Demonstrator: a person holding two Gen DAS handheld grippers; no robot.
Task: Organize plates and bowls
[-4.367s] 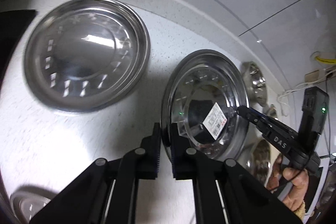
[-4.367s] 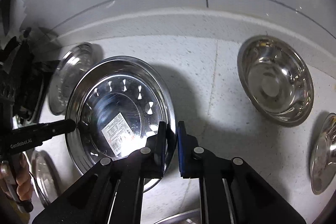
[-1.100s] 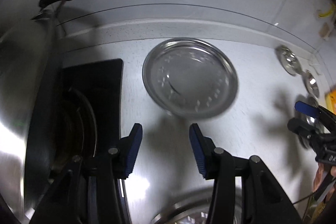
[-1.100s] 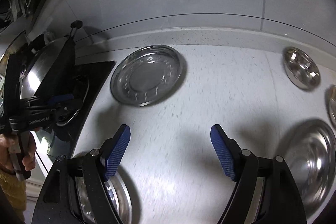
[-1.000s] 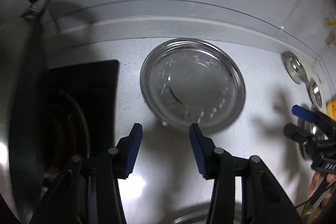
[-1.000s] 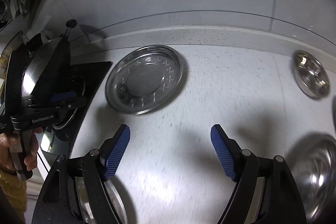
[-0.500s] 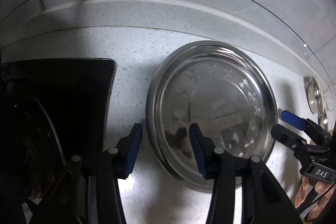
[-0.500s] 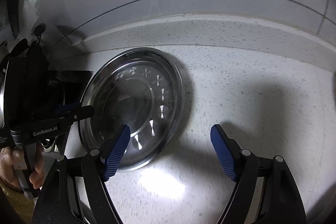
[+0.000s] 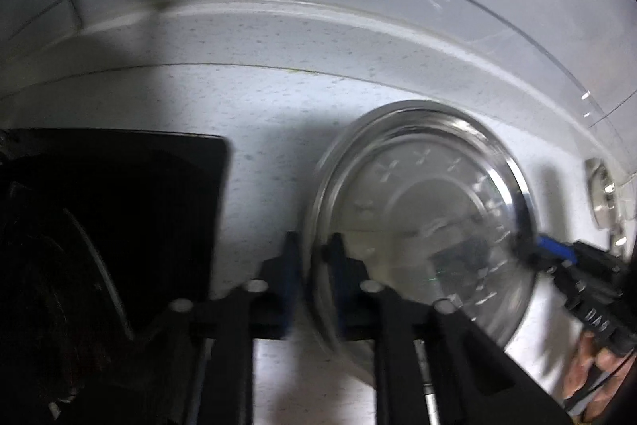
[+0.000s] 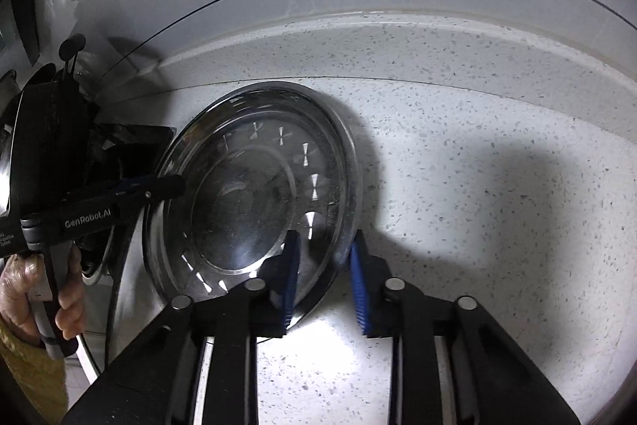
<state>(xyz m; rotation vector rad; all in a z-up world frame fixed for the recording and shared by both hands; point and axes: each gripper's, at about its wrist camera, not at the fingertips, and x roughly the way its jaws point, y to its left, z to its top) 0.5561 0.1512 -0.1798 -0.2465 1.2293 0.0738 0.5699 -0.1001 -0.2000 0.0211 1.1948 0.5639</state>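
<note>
Plate [image 9: 422, 222], steel with star marks, sat between my two grippers on the speckled counter [image 10: 497, 186], near the raised back ledge. My left gripper [image 9: 314, 265] had just been closing, and its fingers [image 9: 288, 265] straddled the plate's rim on my side, one outside, one inside, pinching the lip. My right gripper [image 10: 324, 265] had just been closing too; one blue pad [image 10: 290, 273] lay inside the plate and the other outside, with the rim in the gap. That gap looked wider than the rim, so pad contact there wasn't clear to me, though I judged it near fully closed on the lip. In the right wrist view the left gripper's tip [image 10: 163, 188] reached the opposite edge. A black stove panel [image 9: 119, 206] lay just outside my left fingers, and a small steel bowl [image 9: 603, 194] sat well beyond the plate.

My judgement: the step was a two-sided grasp before lifting. To do it well, both pinches should seat firmly on the lip before any rise. Lift both sides together and level, because thin polished steel could slip or pivot. Keep it away from the stove edge.
</note>
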